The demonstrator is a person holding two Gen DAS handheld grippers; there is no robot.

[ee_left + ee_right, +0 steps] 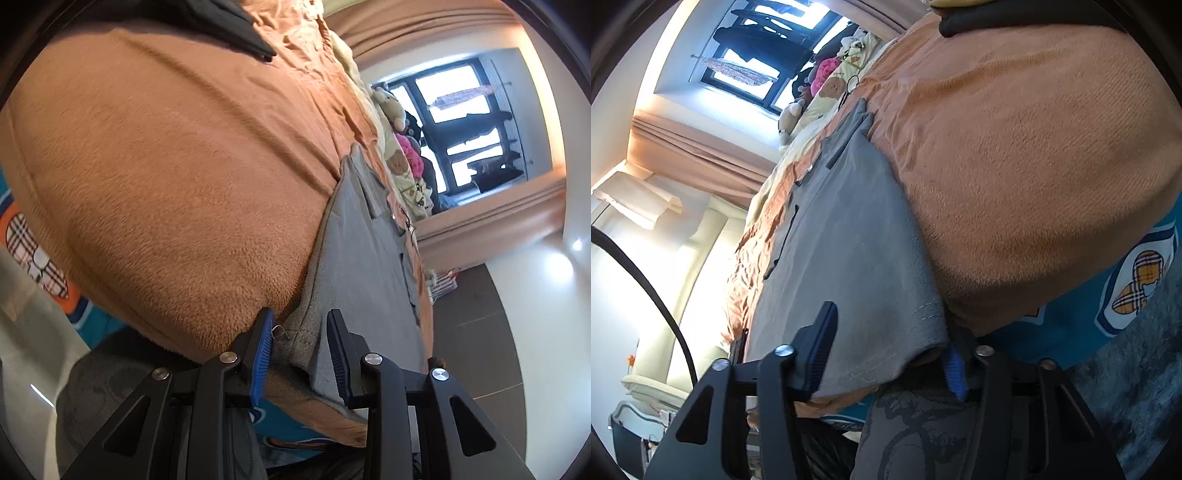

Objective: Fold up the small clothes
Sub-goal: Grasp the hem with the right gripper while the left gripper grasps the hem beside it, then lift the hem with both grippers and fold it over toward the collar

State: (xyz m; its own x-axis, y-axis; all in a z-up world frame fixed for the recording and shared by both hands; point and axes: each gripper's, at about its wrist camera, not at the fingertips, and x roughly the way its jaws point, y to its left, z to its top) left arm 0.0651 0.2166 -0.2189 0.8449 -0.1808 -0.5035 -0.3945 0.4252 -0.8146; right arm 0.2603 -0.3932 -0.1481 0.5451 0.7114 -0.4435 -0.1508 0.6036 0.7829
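Centrally in the lower part of the left wrist view, the left gripper [300, 354] stood partly open, with the hem of the grey garment [354, 258] between its blue pads [263, 354]; whether the pads pressed the cloth could not be told. The garment ran from the gripper up toward the middle right of the frame.

At the bottom centre of the right wrist view, the right gripper [886, 350] stood partly open, straddling the near corner of the grey garment [849, 236] with a visible gap at the left finger.

The garment lay flat on an orange blanket [177, 177] covering a bed. A window [465, 122] and curtain [424, 26] occupied the upper right of the left view, with stuffed toys [391, 107] at the bed's far end.
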